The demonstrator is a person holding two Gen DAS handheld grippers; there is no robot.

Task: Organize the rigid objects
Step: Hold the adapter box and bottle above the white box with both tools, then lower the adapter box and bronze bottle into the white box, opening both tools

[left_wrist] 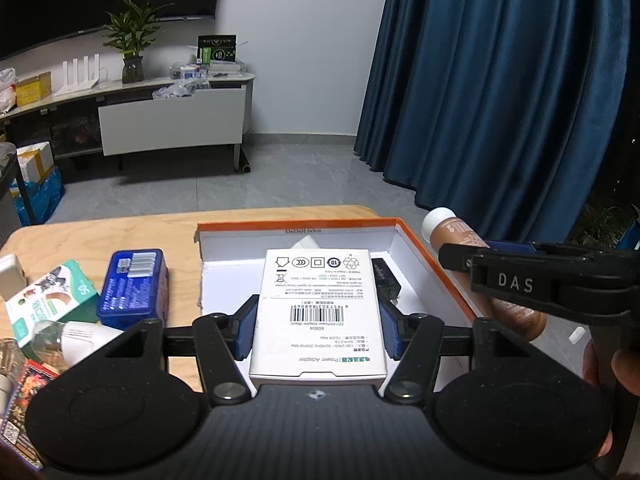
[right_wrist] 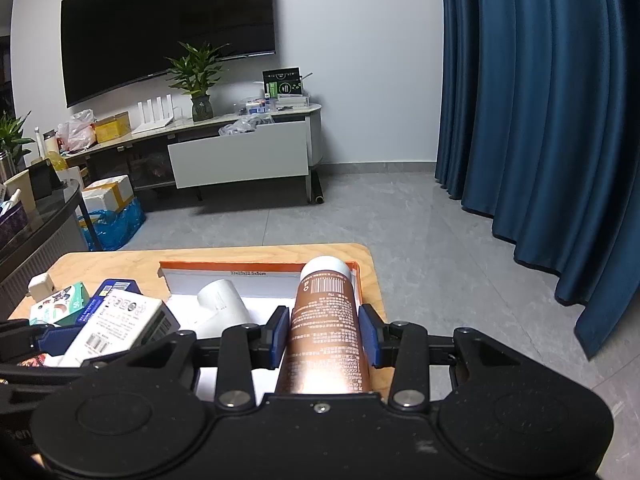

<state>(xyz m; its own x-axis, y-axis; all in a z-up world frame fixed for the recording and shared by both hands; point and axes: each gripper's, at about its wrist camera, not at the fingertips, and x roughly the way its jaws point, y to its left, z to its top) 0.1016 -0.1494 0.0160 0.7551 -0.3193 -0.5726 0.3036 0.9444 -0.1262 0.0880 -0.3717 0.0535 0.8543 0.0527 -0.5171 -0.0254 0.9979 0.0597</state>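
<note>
My left gripper (left_wrist: 318, 330) is shut on a white power adapter box (left_wrist: 320, 304) and holds it over the open orange-rimmed cardboard box (left_wrist: 424, 240) on the wooden table. My right gripper (right_wrist: 325, 334) is shut on a brown tube with a white cap (right_wrist: 326, 320) and holds it above the right side of the same box (right_wrist: 256, 267). The tube also shows in the left wrist view (left_wrist: 460, 240), and the white box in the right wrist view (right_wrist: 116, 320). Inside the cardboard box lie a white pipe fitting (right_wrist: 222, 306) and a black object (left_wrist: 386, 278).
On the table left of the cardboard box lie a blue tin (left_wrist: 134, 288), a green and white packet (left_wrist: 48, 300), a light bulb (left_wrist: 80, 338), a white plug (right_wrist: 40, 284) and a colourful card (left_wrist: 24, 404). The table edge (right_wrist: 372, 264) drops to the grey floor at right.
</note>
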